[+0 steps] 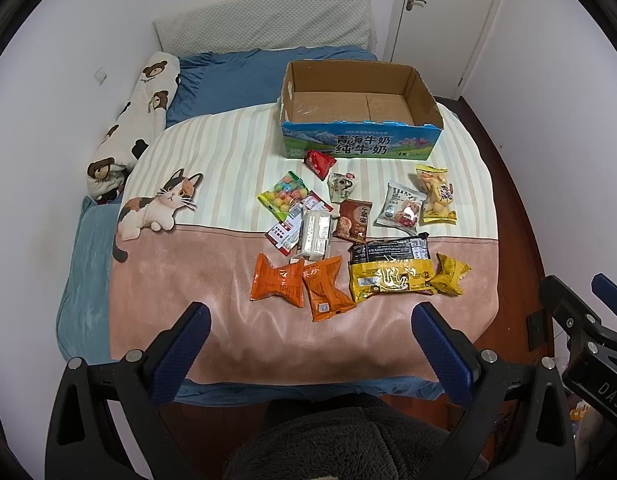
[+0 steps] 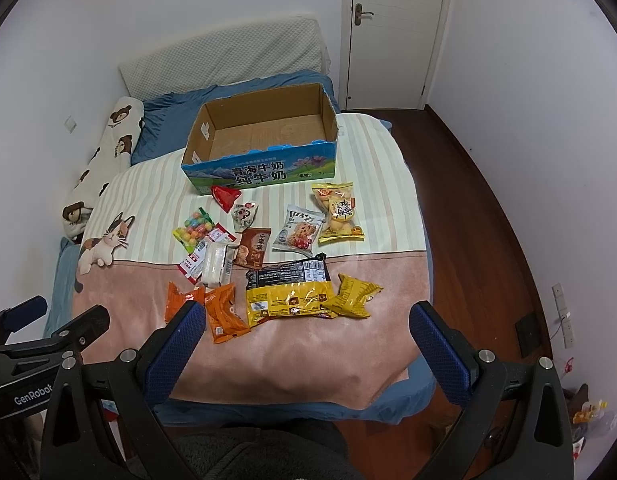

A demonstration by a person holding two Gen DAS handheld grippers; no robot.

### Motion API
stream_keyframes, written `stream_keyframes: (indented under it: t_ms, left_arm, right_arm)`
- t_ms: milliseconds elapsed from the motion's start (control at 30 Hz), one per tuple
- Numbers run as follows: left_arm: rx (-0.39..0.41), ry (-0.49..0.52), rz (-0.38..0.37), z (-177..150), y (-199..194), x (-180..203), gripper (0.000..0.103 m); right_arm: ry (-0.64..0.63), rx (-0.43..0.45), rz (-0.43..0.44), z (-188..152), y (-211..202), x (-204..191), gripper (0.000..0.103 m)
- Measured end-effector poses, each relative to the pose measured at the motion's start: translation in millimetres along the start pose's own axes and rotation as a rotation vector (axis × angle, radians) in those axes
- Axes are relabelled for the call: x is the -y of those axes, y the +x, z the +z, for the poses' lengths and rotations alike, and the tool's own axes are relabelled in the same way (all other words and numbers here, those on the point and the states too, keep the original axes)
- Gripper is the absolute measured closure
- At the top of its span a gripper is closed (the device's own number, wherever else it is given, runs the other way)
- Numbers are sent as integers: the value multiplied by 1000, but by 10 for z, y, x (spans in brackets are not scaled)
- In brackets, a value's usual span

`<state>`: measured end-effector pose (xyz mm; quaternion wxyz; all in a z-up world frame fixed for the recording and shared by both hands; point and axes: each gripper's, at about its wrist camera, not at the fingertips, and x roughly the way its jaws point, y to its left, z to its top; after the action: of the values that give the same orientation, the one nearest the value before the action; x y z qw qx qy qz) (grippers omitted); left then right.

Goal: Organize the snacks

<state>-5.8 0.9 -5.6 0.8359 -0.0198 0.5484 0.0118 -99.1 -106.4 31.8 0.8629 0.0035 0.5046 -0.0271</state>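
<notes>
Left wrist view: left gripper [image 1: 310, 320] and right gripper [image 2: 308, 320] both spread wide, empty. Snack packets [image 1: 364, 236] scattered on blanket [image 1: 228, 280] before empty carton [image 1: 360, 108]. Probably light, crinkly, slippery; pinch sealed edges.

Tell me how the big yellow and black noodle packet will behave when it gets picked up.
The yellow and black noodle packet looks like glossy film, so it is probably slippery. It lies flat and broad, so it may sag if pinched at one edge. Probably light for its size, and crushable.
</notes>
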Motion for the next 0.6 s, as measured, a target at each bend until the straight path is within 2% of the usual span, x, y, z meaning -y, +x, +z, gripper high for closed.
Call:
stream_keyframes:
  t_ms: [600]
  left_arm:
    - [-1, 1, -3, 10, 6, -1, 0]
  right_arm:
    - [2, -1, 1, 7, 16, -17, 0]
